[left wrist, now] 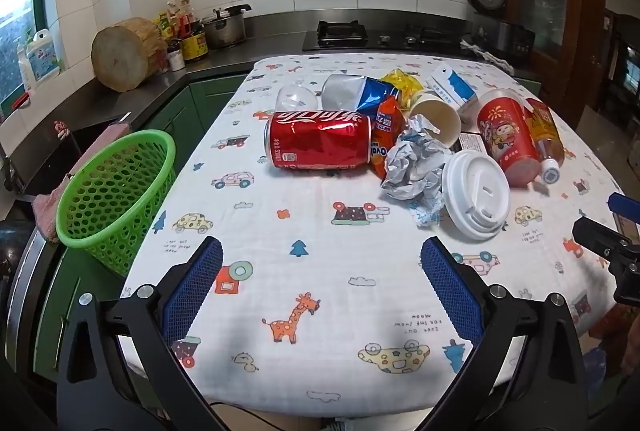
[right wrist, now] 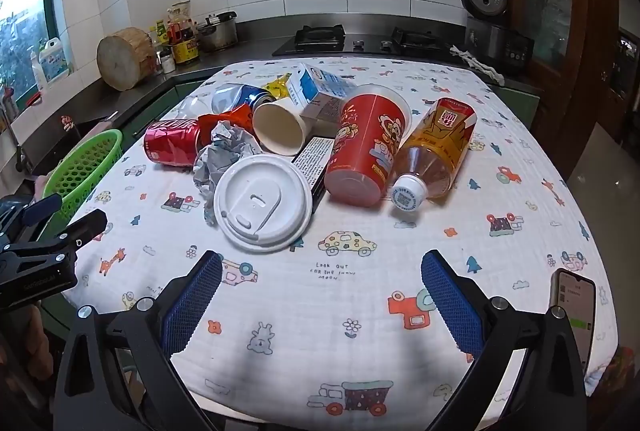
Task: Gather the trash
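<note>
A pile of trash lies in the middle of the table: a red cola can (left wrist: 318, 139) (right wrist: 172, 147), crumpled paper (left wrist: 416, 167) (right wrist: 226, 155), a white cup lid (left wrist: 476, 191) (right wrist: 262, 203), a paper cup (left wrist: 436, 117) (right wrist: 280, 129), a red cup (left wrist: 506, 137) (right wrist: 368, 147), a tea bottle (left wrist: 546, 137) (right wrist: 436, 151), a milk carton (right wrist: 320, 91) and snack wrappers (left wrist: 384, 135). A green basket (left wrist: 116, 195) (right wrist: 86, 167) stands at the table's left edge. My left gripper (left wrist: 322, 259) is open and empty, short of the can. My right gripper (right wrist: 322, 271) is open and empty, short of the lid.
The table (left wrist: 320, 271) has a white cartoon-print cloth. A phone (right wrist: 572, 315) lies at its near right edge. A counter behind holds a wooden block (left wrist: 124, 57), jars, a pot (left wrist: 224, 27), a gas hob (left wrist: 384, 35) and a rice cooker (right wrist: 492, 15). A pink cloth (left wrist: 44, 211) hangs by the basket.
</note>
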Available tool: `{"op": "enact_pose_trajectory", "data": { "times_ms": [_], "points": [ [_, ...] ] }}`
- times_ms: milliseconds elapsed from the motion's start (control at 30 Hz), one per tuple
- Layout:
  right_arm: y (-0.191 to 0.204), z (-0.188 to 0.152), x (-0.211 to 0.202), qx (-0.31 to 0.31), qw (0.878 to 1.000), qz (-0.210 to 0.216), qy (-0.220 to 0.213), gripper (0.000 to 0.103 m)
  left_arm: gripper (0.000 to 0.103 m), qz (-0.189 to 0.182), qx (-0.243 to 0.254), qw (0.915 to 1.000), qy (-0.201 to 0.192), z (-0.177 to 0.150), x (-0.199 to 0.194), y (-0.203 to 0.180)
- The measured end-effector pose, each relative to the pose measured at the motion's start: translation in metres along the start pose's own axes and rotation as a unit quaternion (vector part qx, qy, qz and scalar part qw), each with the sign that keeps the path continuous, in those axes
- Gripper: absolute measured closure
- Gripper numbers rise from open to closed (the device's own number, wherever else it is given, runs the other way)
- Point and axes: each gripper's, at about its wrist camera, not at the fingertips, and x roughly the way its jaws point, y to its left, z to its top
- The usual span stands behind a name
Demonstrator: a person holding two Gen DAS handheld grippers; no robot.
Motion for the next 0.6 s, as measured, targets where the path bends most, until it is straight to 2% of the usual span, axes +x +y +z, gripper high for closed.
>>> {"op": "enact_pose_trajectory", "data": {
  "times_ms": [600],
  "points": [
    [0.0001, 0.0024, -0.006, 0.002, 1.0, 0.003, -0.007, 0.006, 0.005, -0.001, 0.0, 0.9999, -0.011, 0.0031, -0.0096, -0.0012]
  ]
}}
